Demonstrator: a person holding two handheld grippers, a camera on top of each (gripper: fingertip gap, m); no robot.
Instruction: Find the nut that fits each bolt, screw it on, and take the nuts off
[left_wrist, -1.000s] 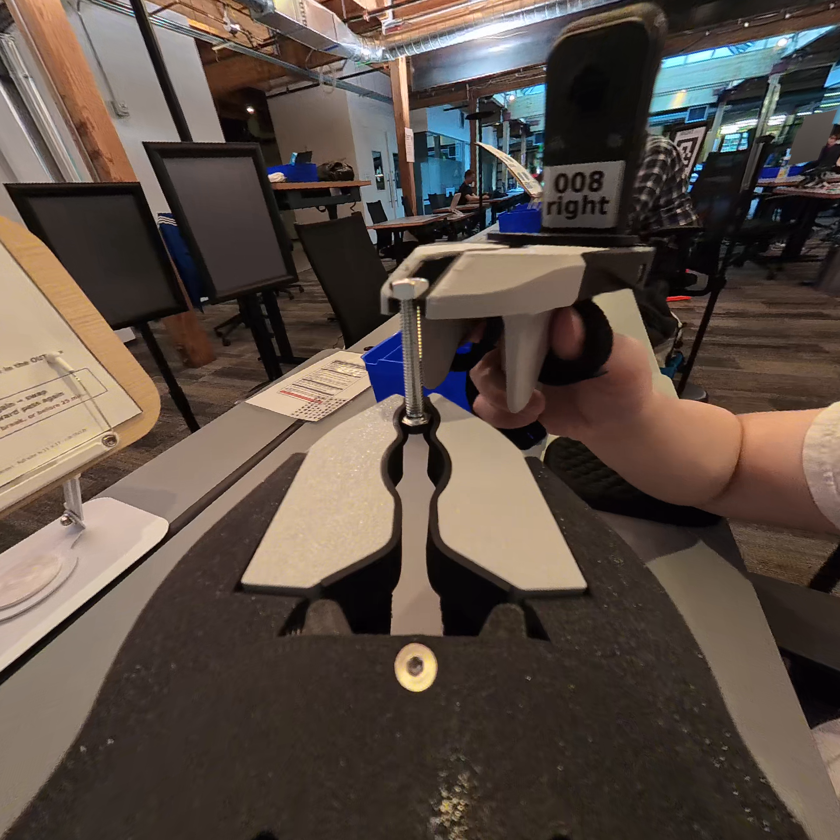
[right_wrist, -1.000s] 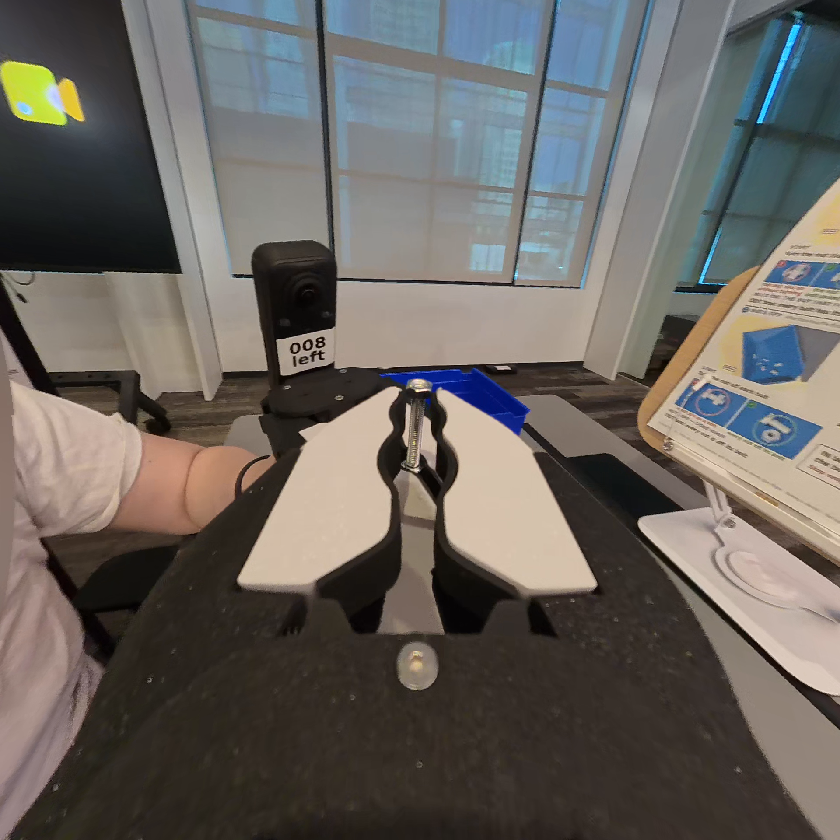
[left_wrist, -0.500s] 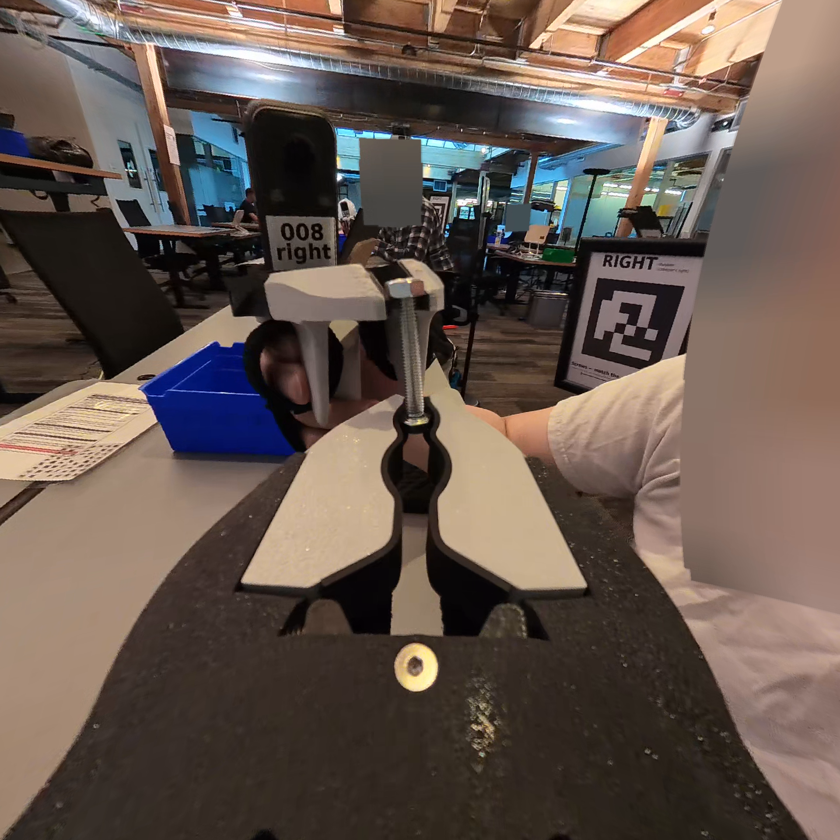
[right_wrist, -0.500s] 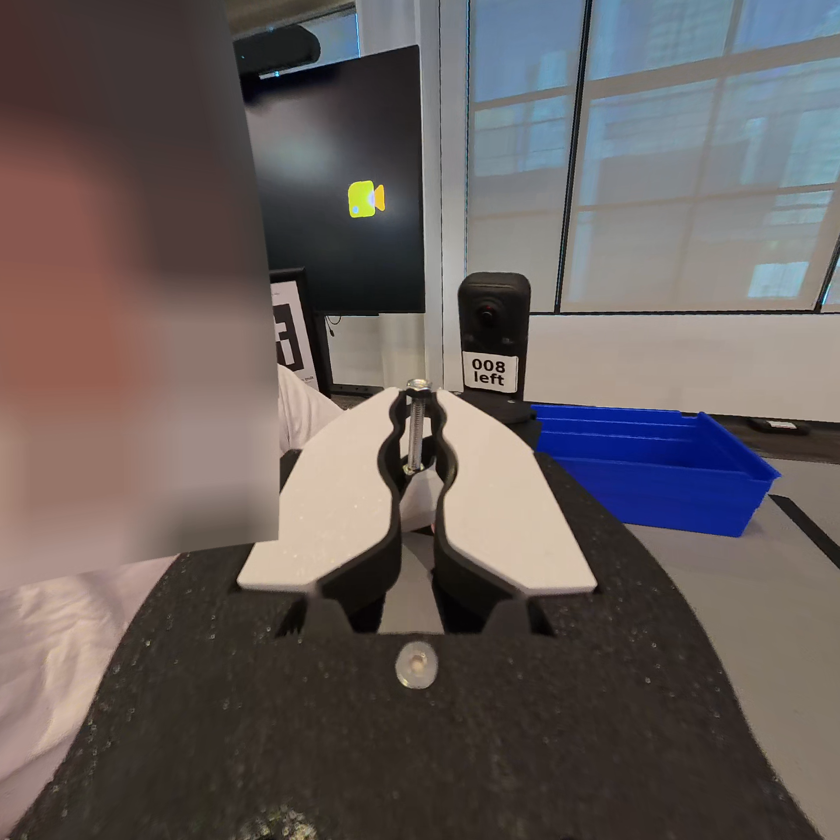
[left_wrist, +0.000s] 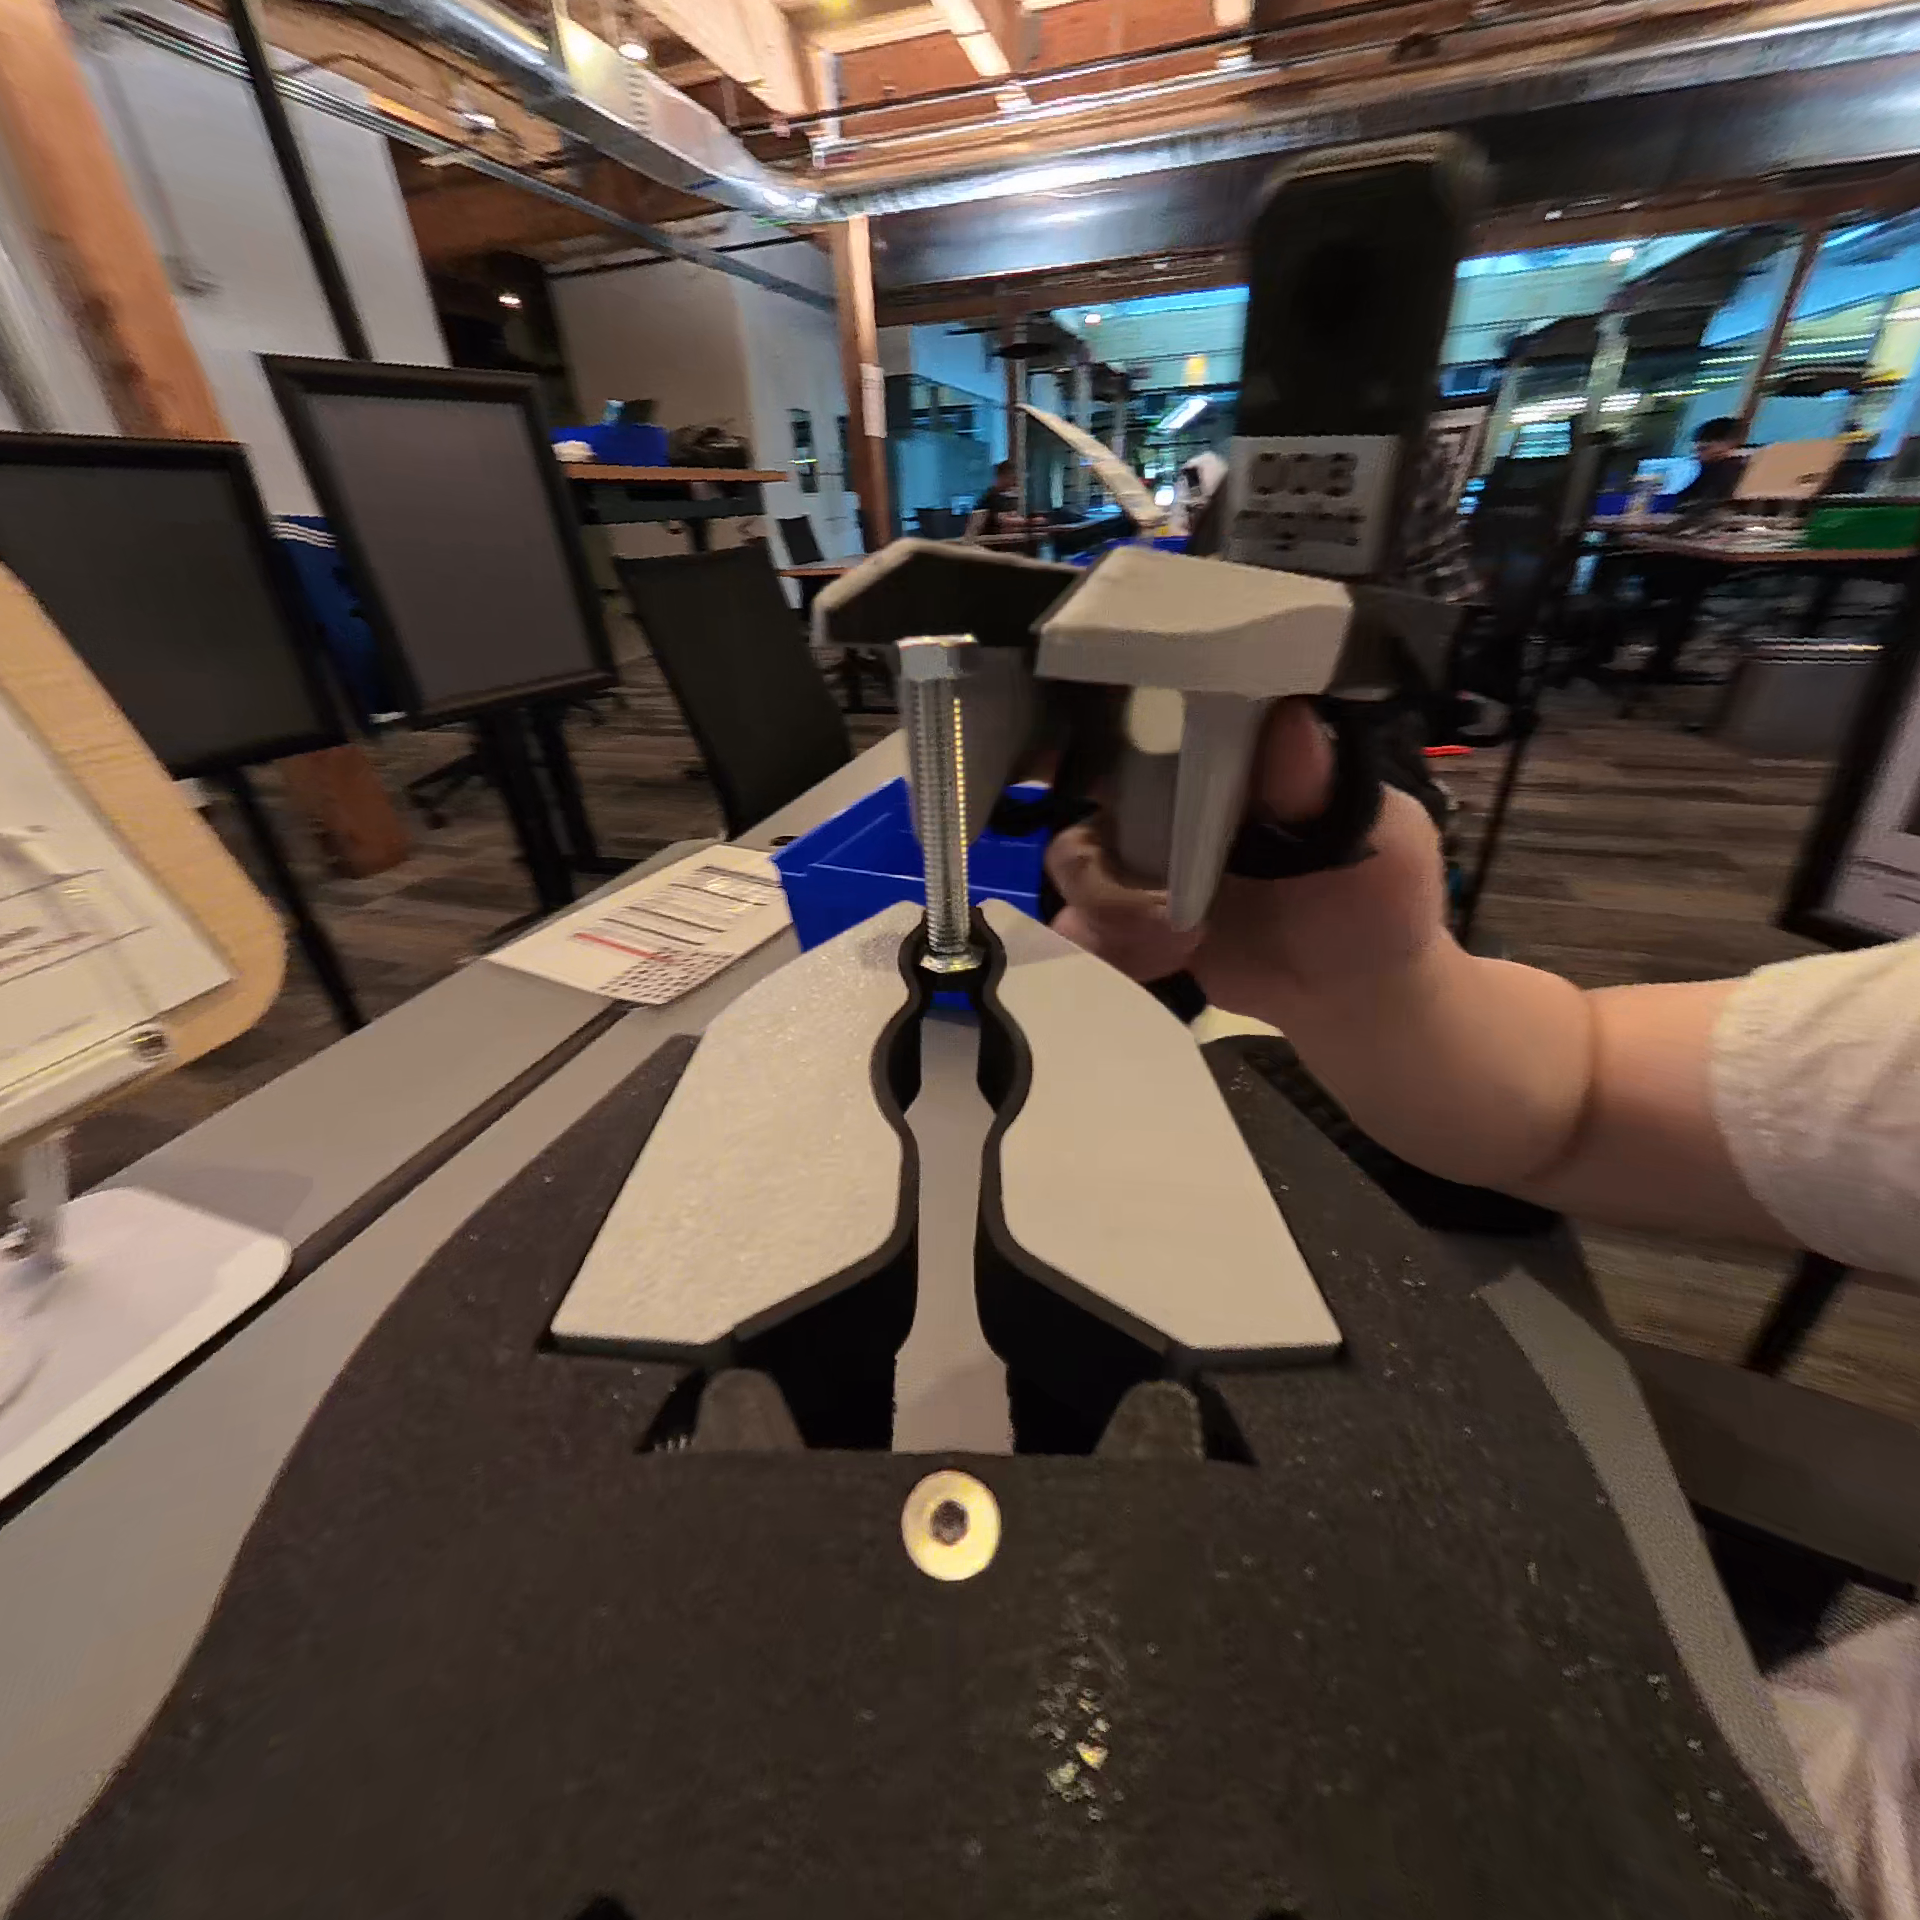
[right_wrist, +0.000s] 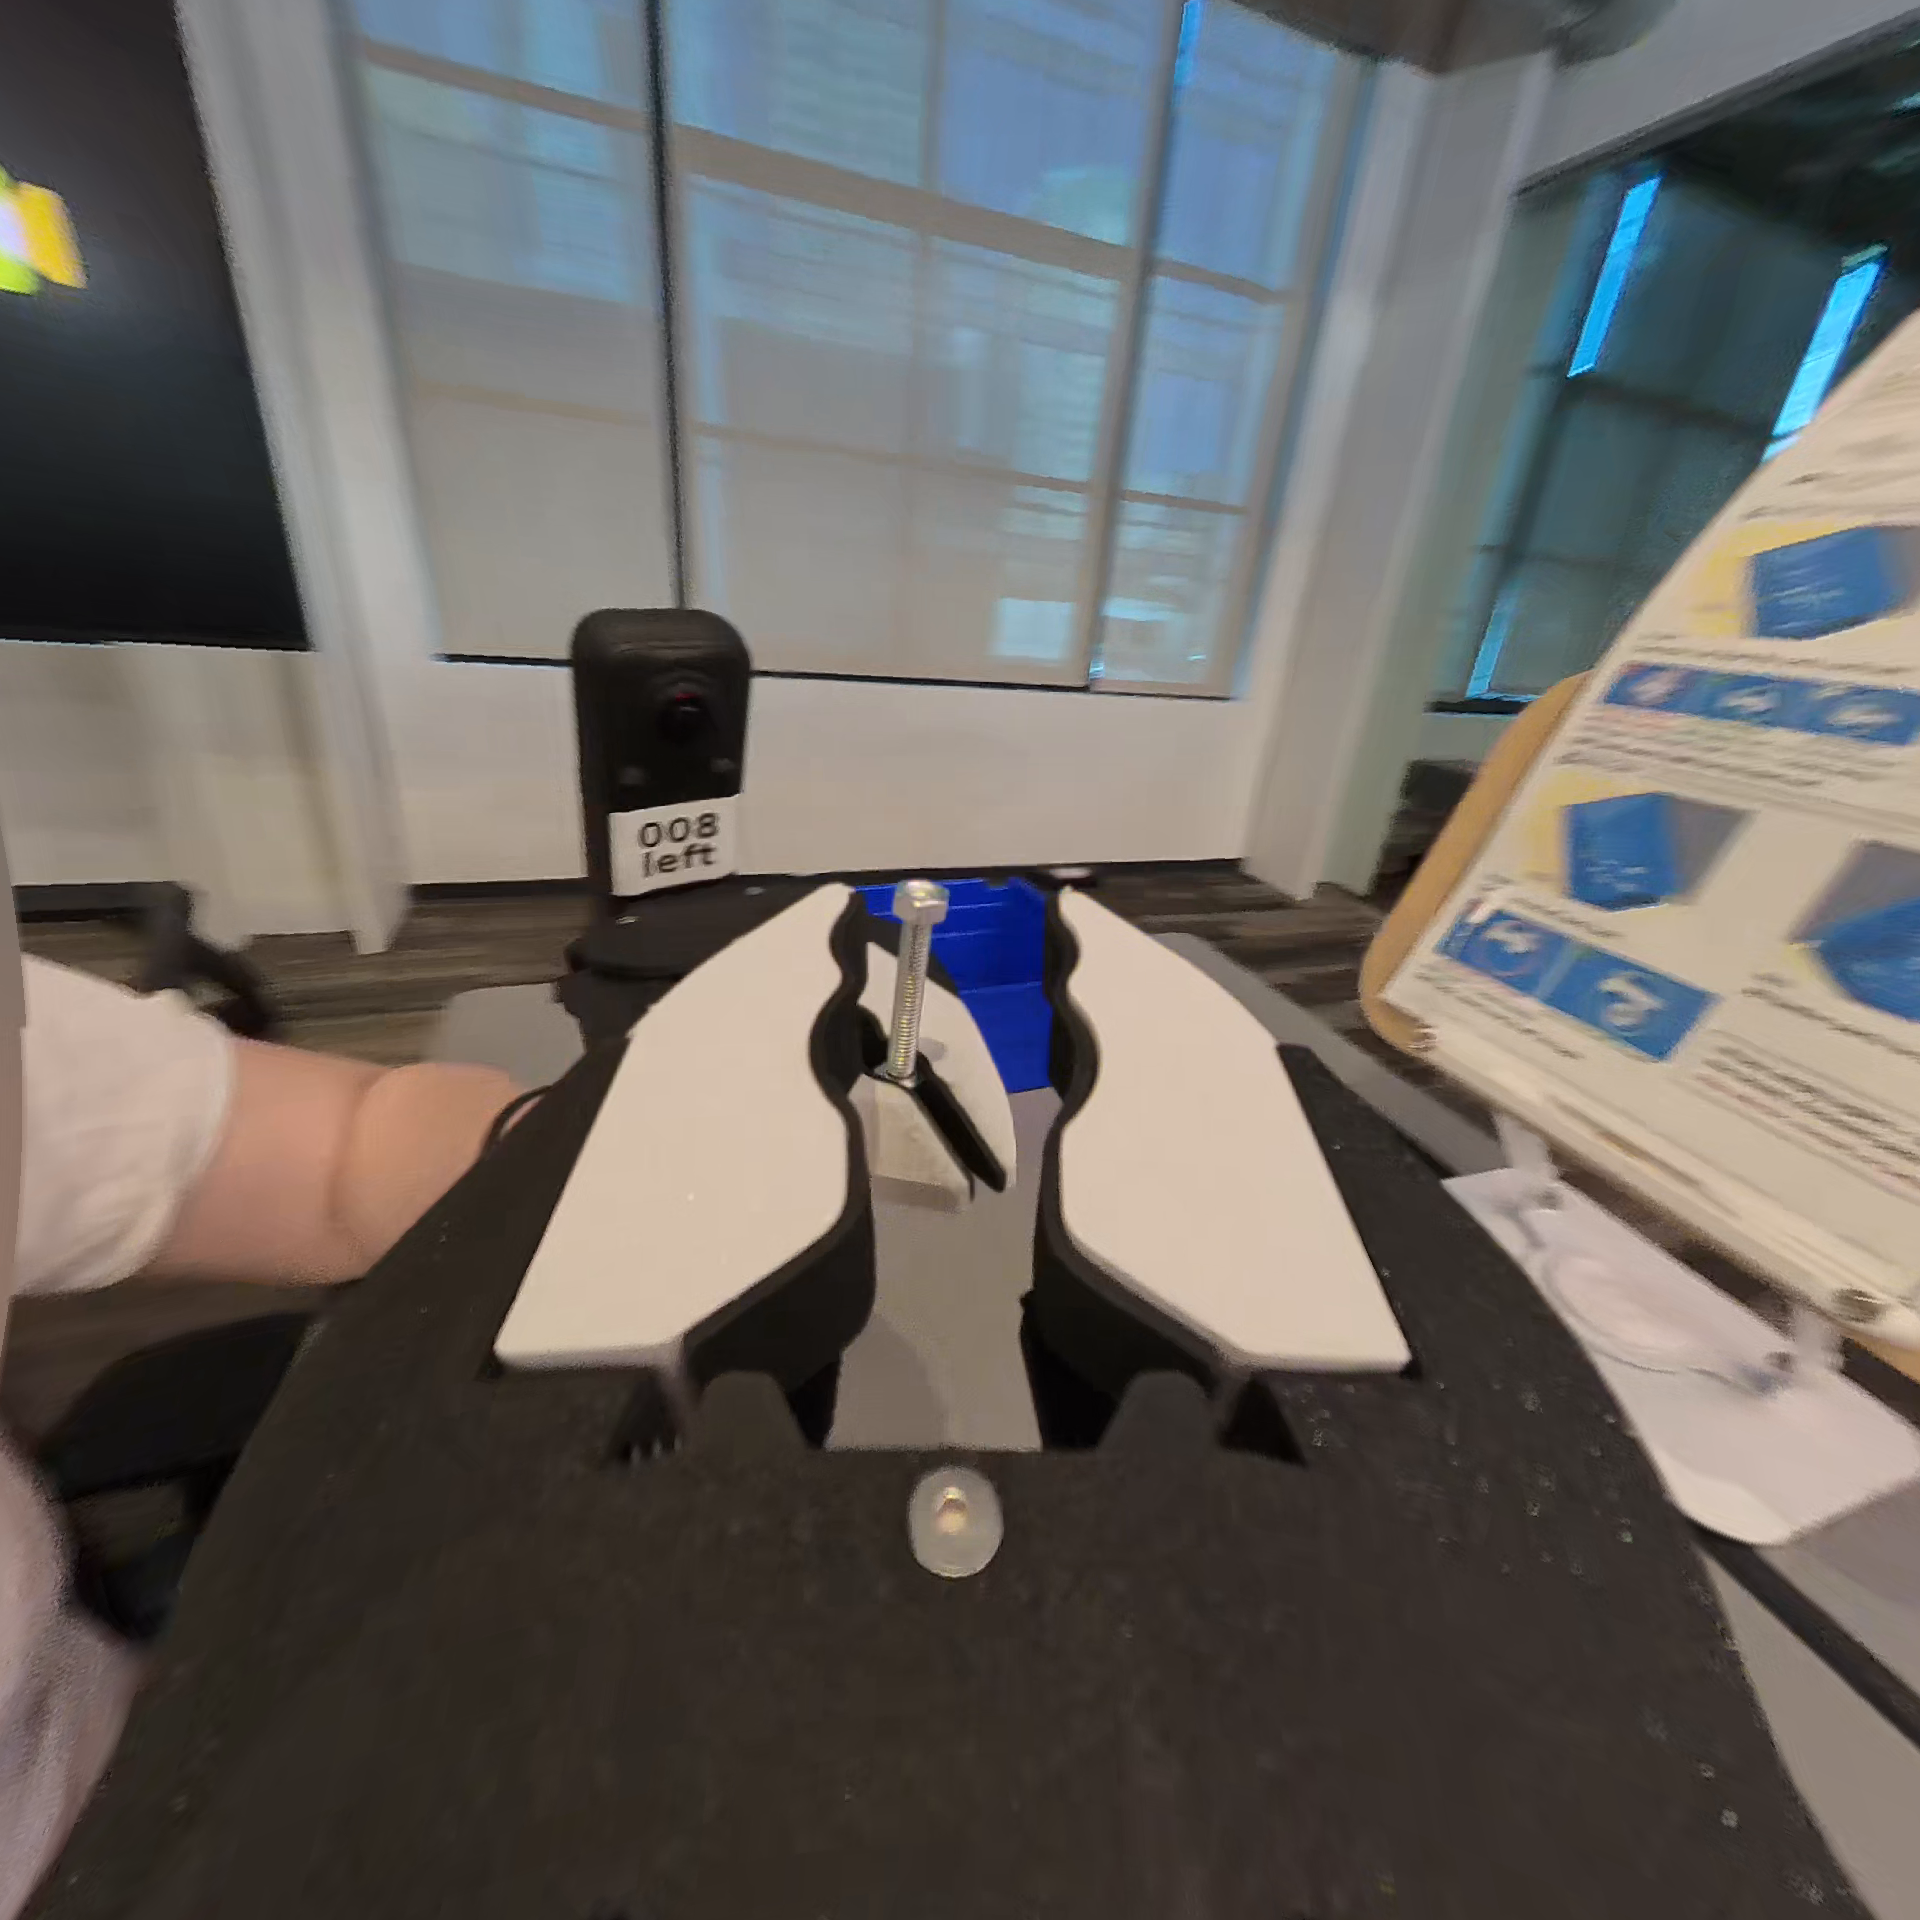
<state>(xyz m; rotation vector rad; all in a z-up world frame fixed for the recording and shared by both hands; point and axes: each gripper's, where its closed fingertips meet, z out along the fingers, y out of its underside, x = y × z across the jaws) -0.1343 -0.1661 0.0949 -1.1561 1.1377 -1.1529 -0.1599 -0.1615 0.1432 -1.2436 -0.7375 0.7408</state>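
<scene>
A long silver bolt (left_wrist: 940, 790) stands upright, head up, with a silver nut (left_wrist: 949, 958) at its lower end. My left gripper (left_wrist: 948, 940) is shut on the nut and holds the bolt above the grey table (left_wrist: 312, 1122). My right gripper (left_wrist: 1023, 623) is open, with its jaws apart on either side of the bolt head and not touching it. In the right wrist view the right gripper (right_wrist: 951, 904) is spread wide. The bolt (right_wrist: 906, 987) stands free between its fingers, above the left gripper's tips (right_wrist: 914, 1086).
A blue bin (left_wrist: 862, 873) sits on the table behind the bolt and also shows in the right wrist view (right_wrist: 987, 956). A printed sheet (left_wrist: 665, 925) lies beside it. An instruction board on a white stand (right_wrist: 1714, 883) is at the table's edge. Black framed panels (left_wrist: 436, 540) and chairs stand beyond. The left gripper's tips are roughly 5 centimeters from the right gripper's.
My right gripper was shut on the bolt's head and has opened, letting it go. Both grippers swung round and back. The left gripper still grips the nut.
</scene>
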